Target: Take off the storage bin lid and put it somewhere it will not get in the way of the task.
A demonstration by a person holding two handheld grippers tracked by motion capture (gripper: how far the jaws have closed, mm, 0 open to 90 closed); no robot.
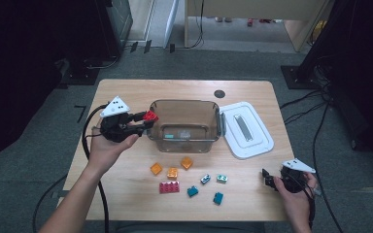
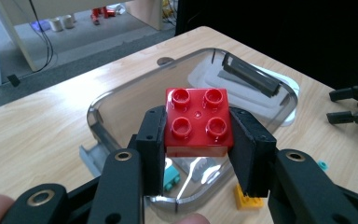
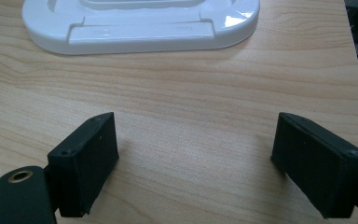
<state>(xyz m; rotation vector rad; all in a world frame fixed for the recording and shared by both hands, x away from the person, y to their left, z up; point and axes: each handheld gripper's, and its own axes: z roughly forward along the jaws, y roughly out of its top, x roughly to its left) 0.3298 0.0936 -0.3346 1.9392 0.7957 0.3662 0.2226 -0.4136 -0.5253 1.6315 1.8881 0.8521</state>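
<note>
Left tool point(image 1: 148, 121): closed on a red four-stud brick point(image 2: 198, 122), one pad against each side, studs up; the brick hangs at the left rim of the clear plastic bin point(image 1: 184, 127), above the wall.
Right tool point(image 1: 268, 178): jaws wide apart, nothing between them, low over bare wood at the surface's point(image 1: 126, 92) right front corner.
Bin: one, open-topped, near the middle of the surface; one teal brick point(image 2: 171, 176) seen through its clear wall.
Lid: one white lid point(image 1: 246, 129), flat, just right of the bin, touching or nearly touching its latch.
Loose bricks in front of the bin: eight in the high view. Three orange point(image 1: 172, 173), one pink long brick point(image 1: 169, 187), two dark teal point(image 1: 193, 191), two pale teal with white tops point(image 1: 222, 178).
Obstructions: between held brick and bin interior, only the bin's rim. Loose bricks lie well apart from both tools.
Other: one dark round insert point(image 1: 219, 93) in the surface behind the bin; cables trail from both tools.
</note>
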